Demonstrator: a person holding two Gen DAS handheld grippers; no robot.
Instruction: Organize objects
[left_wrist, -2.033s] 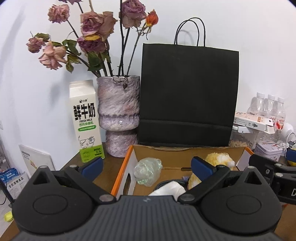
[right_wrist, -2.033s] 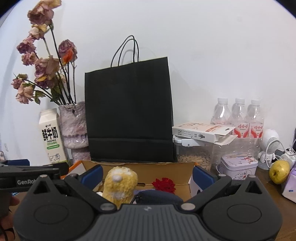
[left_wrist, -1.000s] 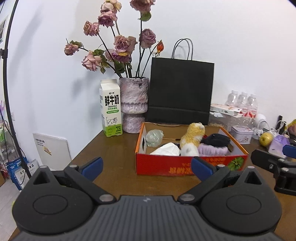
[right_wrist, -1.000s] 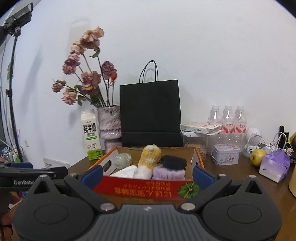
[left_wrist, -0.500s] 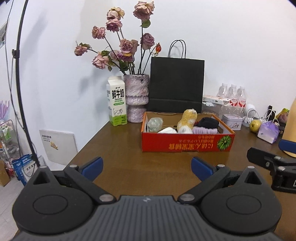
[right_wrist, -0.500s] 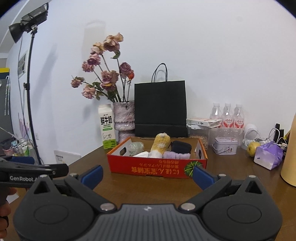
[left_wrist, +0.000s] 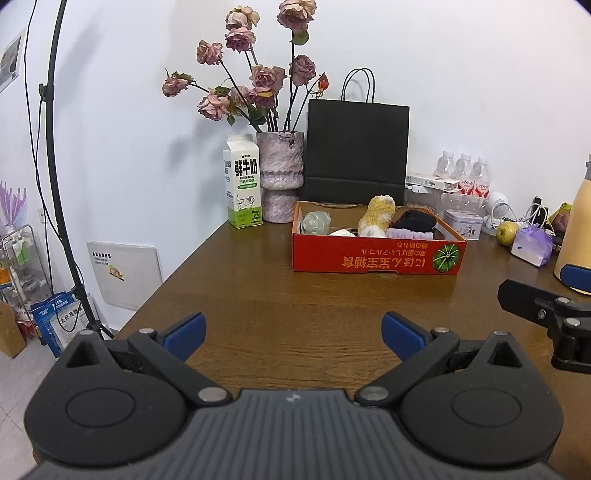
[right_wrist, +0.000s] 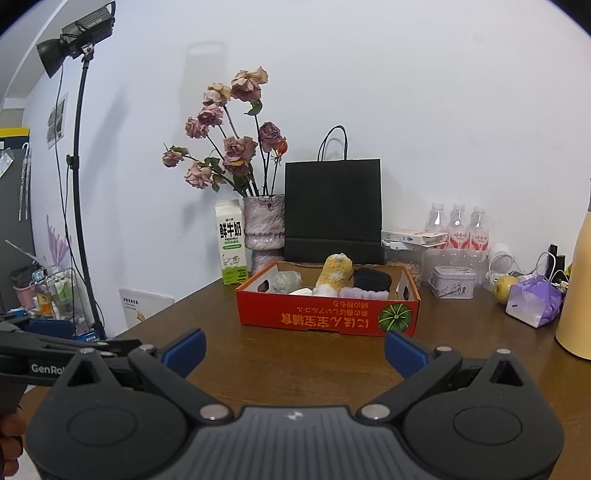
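A red cardboard box (left_wrist: 376, 258) stands on the brown wooden table (left_wrist: 295, 317), far from both grippers; it also shows in the right wrist view (right_wrist: 325, 319). It holds a yellow plush toy (left_wrist: 376, 218), a black pouch (left_wrist: 415, 221), a purple cloth (left_wrist: 410, 233), a white tissue (left_wrist: 341, 232) and a crumpled clear wrap (left_wrist: 315, 220). My left gripper (left_wrist: 293, 330) is open and empty above the near table edge. My right gripper (right_wrist: 293, 349) is open and empty too, level with it on the right.
At the back stand a milk carton (left_wrist: 242, 181), a vase of dried roses (left_wrist: 279, 177) and a black paper bag (left_wrist: 356, 151). To the right are water bottles (left_wrist: 461, 177), a tin (left_wrist: 461, 222), an apple (left_wrist: 506, 232), a purple bag (left_wrist: 532, 245) and a yellow jug (left_wrist: 576, 236). A light stand (right_wrist: 75, 184) stands left.
Both grippers have pulled back and away from the box, which now sits far off across the table. Both stay open and empty.
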